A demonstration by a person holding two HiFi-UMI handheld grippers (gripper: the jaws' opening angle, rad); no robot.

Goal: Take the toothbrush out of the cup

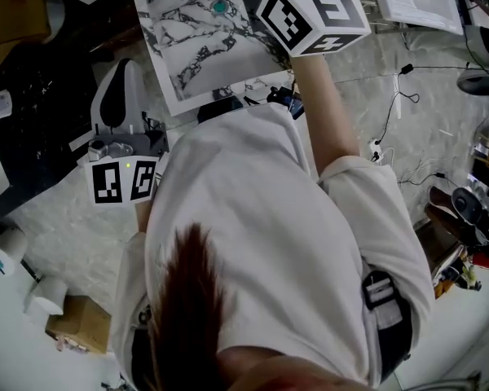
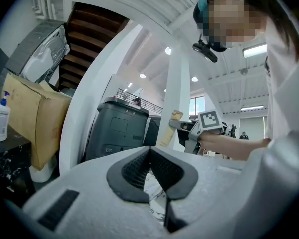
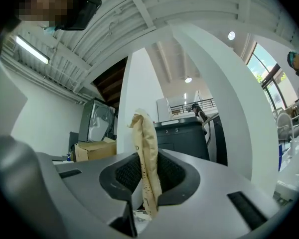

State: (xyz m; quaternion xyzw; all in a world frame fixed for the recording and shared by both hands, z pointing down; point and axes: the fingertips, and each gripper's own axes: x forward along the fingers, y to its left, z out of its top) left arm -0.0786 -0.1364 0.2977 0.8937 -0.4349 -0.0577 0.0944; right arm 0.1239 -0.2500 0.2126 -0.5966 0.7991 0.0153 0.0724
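Note:
A toothbrush in a tan paper sleeve [image 3: 144,153] stands upright between the pads of my right gripper [image 3: 145,176], which is shut on it and held up in the air. From the left gripper view the same sleeve [image 2: 170,127] sticks up from the right gripper [image 2: 184,128], out at arm's length. In the head view only the right gripper's marker cube [image 1: 314,15] shows, above the marble board [image 1: 204,39]. My left gripper [image 2: 150,156] is shut with nothing in it, and it sits low at the left [image 1: 124,72]. No cup is in view.
A small teal object [image 1: 220,7] lies on the marble board. Paper rolls [image 1: 45,296] and a cardboard box [image 1: 81,324] sit on the floor at lower left, and cables [image 1: 399,104] trail at right. A dark bin [image 2: 119,131], a big carton [image 2: 37,123] and a bottle [image 2: 0,121] stand ahead.

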